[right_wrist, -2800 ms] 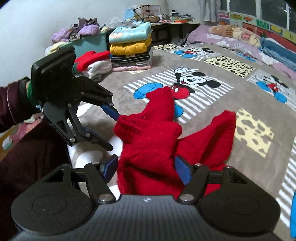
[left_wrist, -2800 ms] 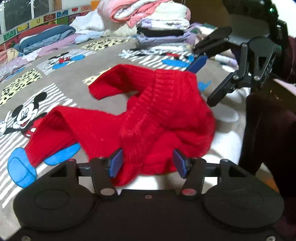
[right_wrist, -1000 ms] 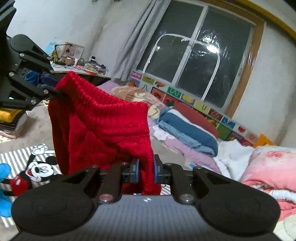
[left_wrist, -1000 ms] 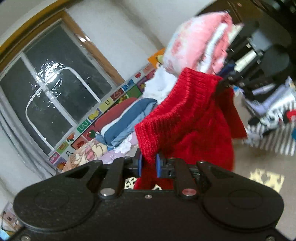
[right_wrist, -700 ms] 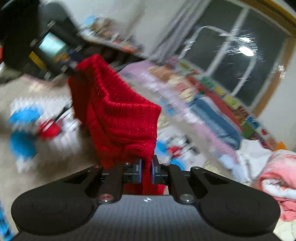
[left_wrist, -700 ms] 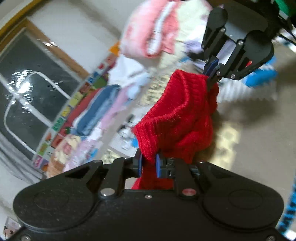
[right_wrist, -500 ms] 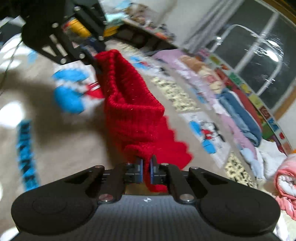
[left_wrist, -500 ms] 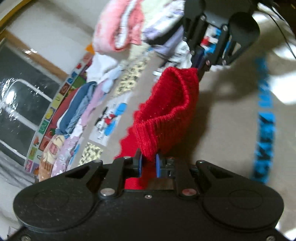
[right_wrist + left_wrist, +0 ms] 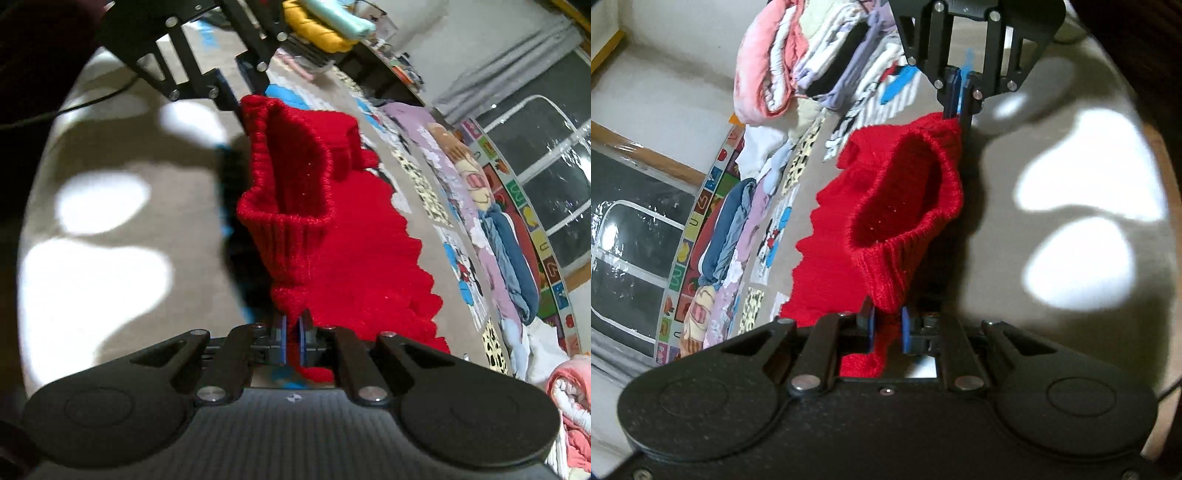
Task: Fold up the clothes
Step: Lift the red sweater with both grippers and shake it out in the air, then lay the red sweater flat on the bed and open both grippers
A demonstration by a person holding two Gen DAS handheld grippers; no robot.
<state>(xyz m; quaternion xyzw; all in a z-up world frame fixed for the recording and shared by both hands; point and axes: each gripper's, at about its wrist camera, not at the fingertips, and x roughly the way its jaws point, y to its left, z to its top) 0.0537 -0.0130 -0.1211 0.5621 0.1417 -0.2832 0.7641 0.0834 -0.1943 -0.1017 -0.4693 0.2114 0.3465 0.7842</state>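
Note:
A red knitted sweater (image 9: pixel 901 199) hangs by its ribbed hem between my two grippers, low over the grey cartoon-print blanket (image 9: pixel 997 184). My left gripper (image 9: pixel 885 328) is shut on one corner of the hem. The right gripper (image 9: pixel 958 92) faces it from the top of the left wrist view, pinching the other corner. In the right wrist view the right gripper (image 9: pixel 291 338) is shut on the sweater (image 9: pixel 306 206), and the left gripper (image 9: pixel 236 98) holds the far corner. The sweater's lower part lies spread on the blanket (image 9: pixel 129 258).
Folded clothes (image 9: pixel 812 62) are piled at the far end of the bed. Bedding (image 9: pixel 509 240) lies rolled along the window side. A yellow and pale-blue folded stack (image 9: pixel 328 26) sits at the other end. A person's dark sleeve (image 9: pixel 37 55) fills the corner.
Both grippers have come down from in front of the window toward the blanket, carrying the sweater. Its lower part now rests spread on the bed.

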